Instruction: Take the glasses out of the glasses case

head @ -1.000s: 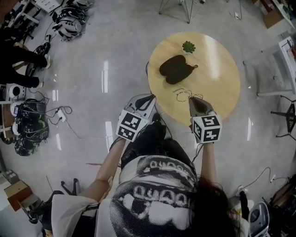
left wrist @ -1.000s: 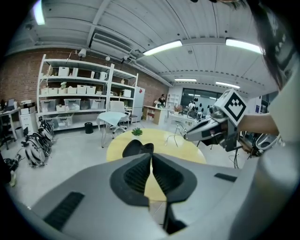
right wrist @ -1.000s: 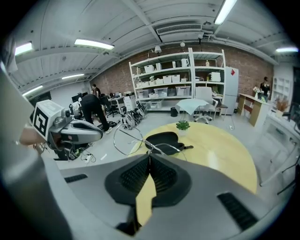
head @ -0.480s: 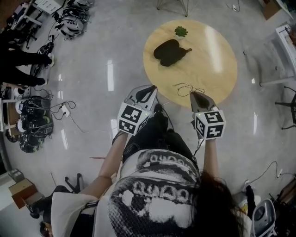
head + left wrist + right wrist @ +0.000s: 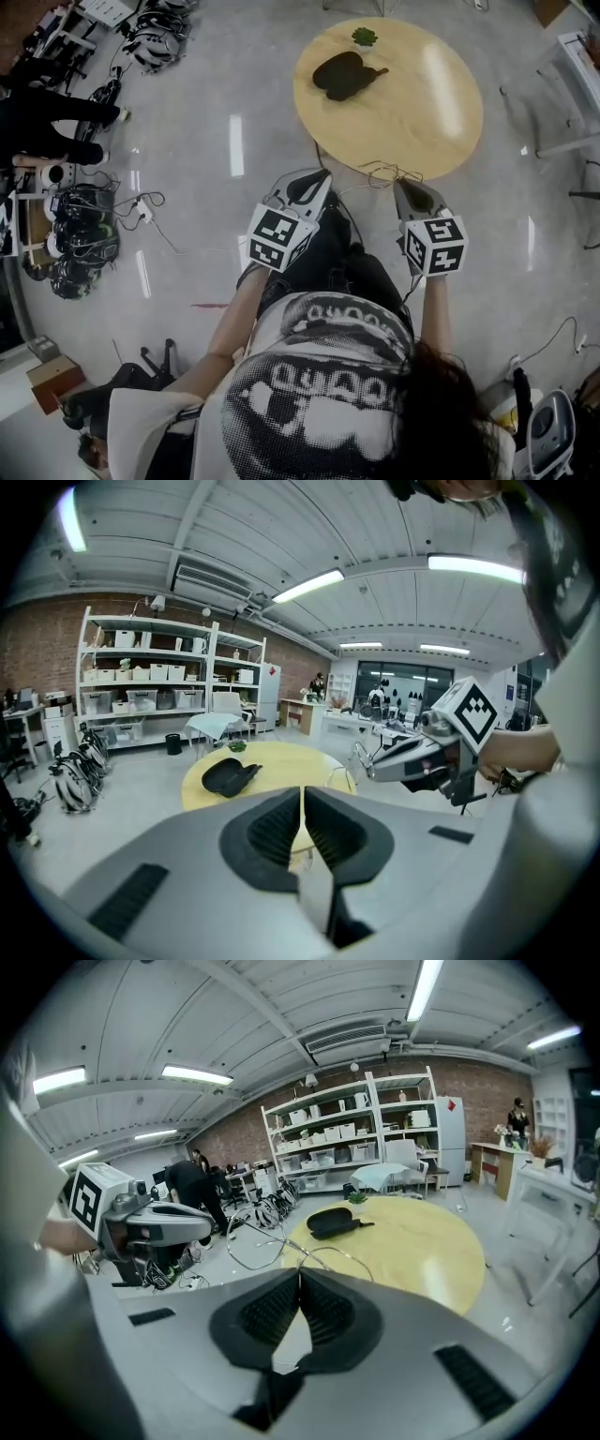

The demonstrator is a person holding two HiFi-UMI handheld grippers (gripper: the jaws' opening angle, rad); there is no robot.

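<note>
The black glasses case (image 5: 342, 75) lies open on the far left of the round wooden table (image 5: 441, 112). It also shows in the left gripper view (image 5: 230, 776) and the right gripper view (image 5: 336, 1222). The thin wire-framed glasses (image 5: 384, 173) hang in the air off the table's near edge. My right gripper (image 5: 403, 185) is shut on their frame (image 5: 323, 1258). My left gripper (image 5: 322, 178) is level with it on the left, jaws together (image 5: 302, 794). A thin wire of the glasses reaches toward its tip; I cannot tell whether it is pinched there.
A small green plant (image 5: 365, 37) stands on the table behind the case. Headsets and cables (image 5: 80, 244) lie piled on the floor at the left. Another person in black (image 5: 47, 131) is at the far left. White furniture (image 5: 577, 66) stands to the right of the table.
Both grippers have pulled back from the table together, carrying the glasses from over its near edge out above the floor. The case stays in place on the table.
</note>
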